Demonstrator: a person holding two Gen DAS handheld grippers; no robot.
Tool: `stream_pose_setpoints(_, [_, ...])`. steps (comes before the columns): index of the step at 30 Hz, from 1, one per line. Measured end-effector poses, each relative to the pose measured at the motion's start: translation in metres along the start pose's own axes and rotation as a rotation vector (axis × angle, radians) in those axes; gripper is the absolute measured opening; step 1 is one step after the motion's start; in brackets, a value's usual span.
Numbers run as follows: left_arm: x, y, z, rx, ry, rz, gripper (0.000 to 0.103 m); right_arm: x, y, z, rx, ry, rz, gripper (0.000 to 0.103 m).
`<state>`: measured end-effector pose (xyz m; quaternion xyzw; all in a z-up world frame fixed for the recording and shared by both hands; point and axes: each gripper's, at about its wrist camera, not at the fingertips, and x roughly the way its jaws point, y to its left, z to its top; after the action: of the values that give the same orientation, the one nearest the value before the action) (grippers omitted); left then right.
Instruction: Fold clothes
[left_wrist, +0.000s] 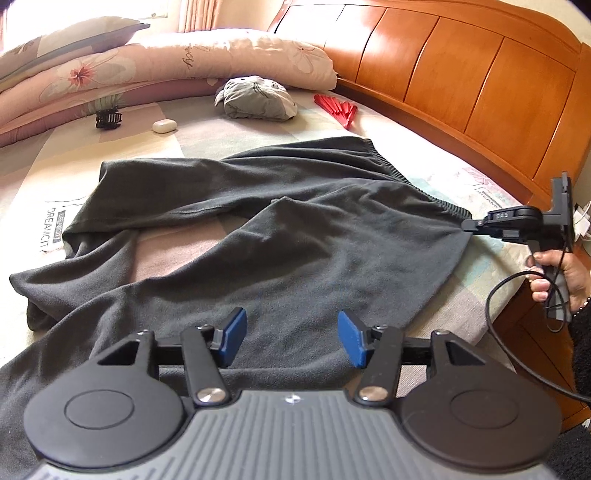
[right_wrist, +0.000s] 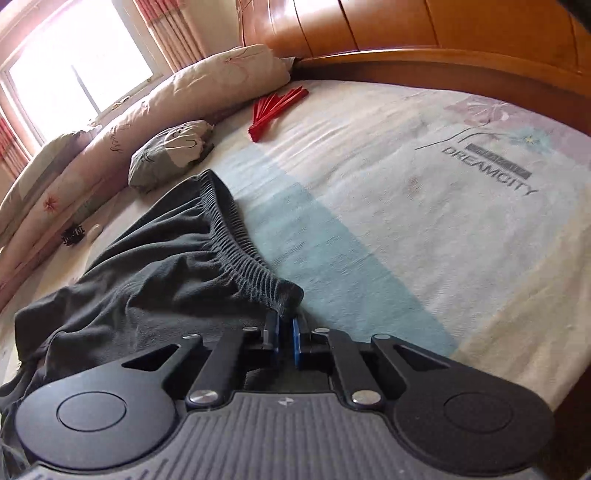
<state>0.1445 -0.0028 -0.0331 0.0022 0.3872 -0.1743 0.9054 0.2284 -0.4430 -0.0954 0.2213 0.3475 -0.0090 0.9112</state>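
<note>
While my right tongs (right_wrist: 284, 332) pinch the near corner of the dark trousers' (left_wrist: 288, 236) waistband (right_wrist: 236, 243), my left tongs (left_wrist: 291, 341) hover spread and empty over one leg. Trousers lie spread on the bed (right_wrist: 406, 221), legs splayed, rumpled; no tidy fold yet, folding is left. Grey bundle (left_wrist: 256, 98), red fan (left_wrist: 338, 109), hair clip (left_wrist: 108, 119), white case (left_wrist: 164, 126) sit well apart, nothing blocking.

A bed (left_wrist: 491, 184) with a patchwork sheet is seen. Dark trousers (left_wrist: 229, 229) are spread at centre; at twelve o'clock lie a grey bundle (left_wrist: 258, 99), red fan (left_wrist: 338, 109), white case (left_wrist: 164, 126), black clip (left_wrist: 108, 119) and folded quilt (left_wrist: 147, 62).
</note>
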Motion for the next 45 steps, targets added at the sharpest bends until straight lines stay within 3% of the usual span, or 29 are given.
stream_pose_setpoints(4, [0.010, 0.006, -0.009, -0.020, 0.027, -0.005, 0.061, -0.019, -0.011, -0.003, -0.009, 0.009, -0.065, 0.012])
stream_pose_setpoints(11, [0.028, 0.030, -0.031, -0.124, 0.121, -0.041, 0.061, -0.040, 0.012, -0.016, 0.024, 0.015, 0.040, 0.021])
stream_pose_setpoints(14, [0.013, 0.041, -0.020, -0.097, 0.088, -0.013, 0.061, -0.042, 0.035, -0.022, 0.013, 0.033, 0.105, 0.031])
stream_pose_setpoints(18, [0.008, 0.087, -0.011, -0.160, 0.061, 0.048, 0.061, -0.035, 0.078, -0.030, -0.057, 0.072, 0.169, 0.042])
stream_pose_setpoints(23, [0.005, 0.147, 0.001, -0.249, 0.030, 0.125, 0.061, -0.026, 0.121, -0.040, -0.135, 0.113, 0.220, 0.047])
stream_pose_setpoints(28, [0.002, 0.208, 0.012, -0.338, -0.001, 0.202, 0.061, -0.018, 0.135, -0.043, -0.157, 0.141, 0.206, 0.048])
stream_pose_setpoints(33, [0.035, 0.226, 0.010, -0.341, 0.038, 0.151, 0.058, -0.014, 0.146, -0.039, -0.181, 0.147, 0.187, 0.049])
stream_pose_setpoints(35, [0.042, 0.222, 0.010, -0.299, 0.041, 0.145, 0.058, -0.012, 0.152, -0.038, -0.190, 0.149, 0.180, 0.050])
stream_pose_setpoints(37, [0.045, 0.217, 0.011, -0.248, 0.044, 0.141, 0.052, -0.009, 0.158, -0.039, -0.199, 0.152, 0.180, 0.050])
stream_pose_setpoints(39, [0.043, 0.212, 0.015, -0.203, 0.045, 0.136, 0.027, -0.004, 0.166, -0.041, -0.209, 0.156, 0.183, 0.050])
stream_pose_setpoints(40, [0.041, 0.211, 0.017, -0.186, 0.041, 0.132, 0.022, -0.003, 0.169, -0.042, -0.212, 0.159, 0.187, 0.050])
stream_pose_setpoints(45, [0.031, 0.203, 0.040, -0.116, -0.002, 0.141, 0.013, 0.002, 0.187, -0.047, -0.229, 0.170, 0.216, 0.050])
